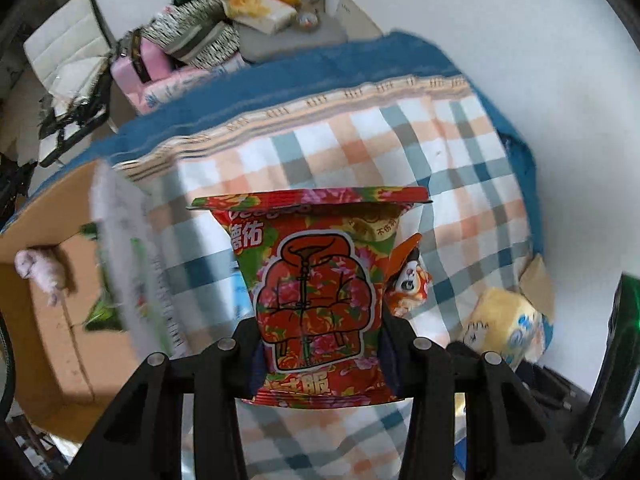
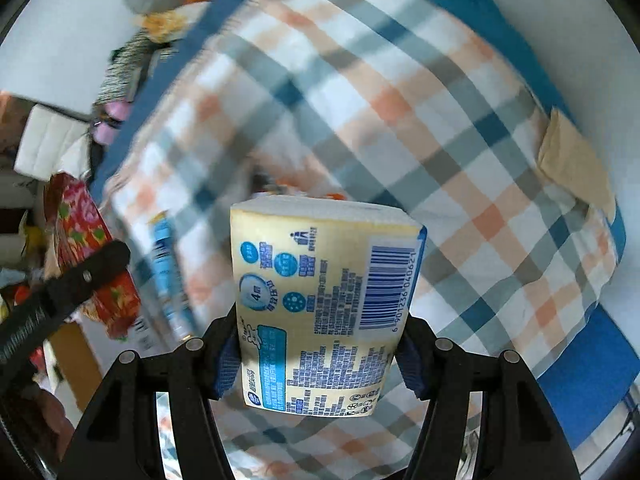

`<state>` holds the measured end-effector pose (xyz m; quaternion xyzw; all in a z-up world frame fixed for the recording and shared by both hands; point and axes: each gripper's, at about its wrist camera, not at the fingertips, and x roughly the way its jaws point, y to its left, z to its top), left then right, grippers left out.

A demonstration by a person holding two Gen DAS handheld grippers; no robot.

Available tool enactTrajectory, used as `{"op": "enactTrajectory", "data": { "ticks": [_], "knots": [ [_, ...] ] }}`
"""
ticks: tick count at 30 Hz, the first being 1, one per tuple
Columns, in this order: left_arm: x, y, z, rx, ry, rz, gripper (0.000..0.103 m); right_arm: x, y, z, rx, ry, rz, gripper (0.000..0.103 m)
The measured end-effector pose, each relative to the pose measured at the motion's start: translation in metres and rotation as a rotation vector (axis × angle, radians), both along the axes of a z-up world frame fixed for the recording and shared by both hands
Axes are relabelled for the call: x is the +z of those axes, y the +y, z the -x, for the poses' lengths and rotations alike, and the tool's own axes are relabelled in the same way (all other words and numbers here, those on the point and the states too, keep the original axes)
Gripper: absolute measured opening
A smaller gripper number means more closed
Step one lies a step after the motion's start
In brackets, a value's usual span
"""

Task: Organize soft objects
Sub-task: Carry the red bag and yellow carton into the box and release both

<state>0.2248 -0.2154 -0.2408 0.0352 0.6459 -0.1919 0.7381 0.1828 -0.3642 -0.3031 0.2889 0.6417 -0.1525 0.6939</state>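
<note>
My left gripper (image 1: 320, 344) is shut on a red floral wipes pack (image 1: 316, 296) and holds it above a plaid cloth (image 1: 400, 152). My right gripper (image 2: 320, 352) is shut on a yellow tissue pack (image 2: 324, 304) with a barcode, held above the same plaid cloth (image 2: 360, 100). The tissue pack also shows at the lower right of the left wrist view (image 1: 504, 328). The red pack and the left gripper's arm show at the left of the right wrist view (image 2: 92, 248). A small orange plush toy (image 1: 408, 276) lies on the cloth behind the red pack.
A cardboard box (image 1: 52, 312) stands at the left, with a pink plush (image 1: 40, 272) on its wall. A white-and-green pack (image 1: 132, 264) is blurred beside it. A blue cloth (image 1: 280, 76) lies under the plaid one. Bags and boxes (image 1: 192, 40) pile at the back left.
</note>
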Motion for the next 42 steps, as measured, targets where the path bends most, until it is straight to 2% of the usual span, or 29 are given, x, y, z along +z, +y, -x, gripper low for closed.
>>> {"op": "enactTrajectory", "data": {
  "ticks": [5, 9, 13, 18, 24, 30, 35, 42],
  "knots": [
    [0.034, 0.066, 0.0, 0.051, -0.052, 0.025, 0.041, 0.042, 0.033, 0.022, 0.091, -0.083, -0.011, 0.066],
    [0.05, 0.127, 0.001, 0.119, -0.075, 0.014, 0.041, 0.076, 0.089, 0.02, 0.192, -0.136, -0.03, 0.066],
    [0.055, 0.193, -0.005, 0.217, -0.091, -0.024, 0.041, 0.084, 0.146, 0.003, 0.29, -0.155, -0.057, 0.066],
    [0.036, 0.276, -0.015, 0.341, -0.061, -0.089, 0.041, 0.076, 0.224, -0.031, 0.41, -0.139, -0.073, 0.066],
    [-0.017, 0.345, -0.04, 0.437, 0.053, -0.132, 0.041, 0.053, 0.301, -0.077, 0.521, -0.095, -0.06, 0.066],
    [-0.071, 0.369, -0.064, 0.472, 0.185, -0.117, 0.041, 0.021, 0.341, -0.113, 0.576, -0.044, -0.008, 0.066],
    [-0.094, 0.37, -0.081, 0.458, 0.223, -0.141, 0.041, -0.005, 0.36, -0.139, 0.612, -0.006, 0.028, 0.067],
    [-0.11, 0.362, -0.094, 0.43, 0.254, -0.176, 0.042, -0.029, 0.377, -0.164, 0.654, 0.025, 0.076, 0.067]
  ]
}}
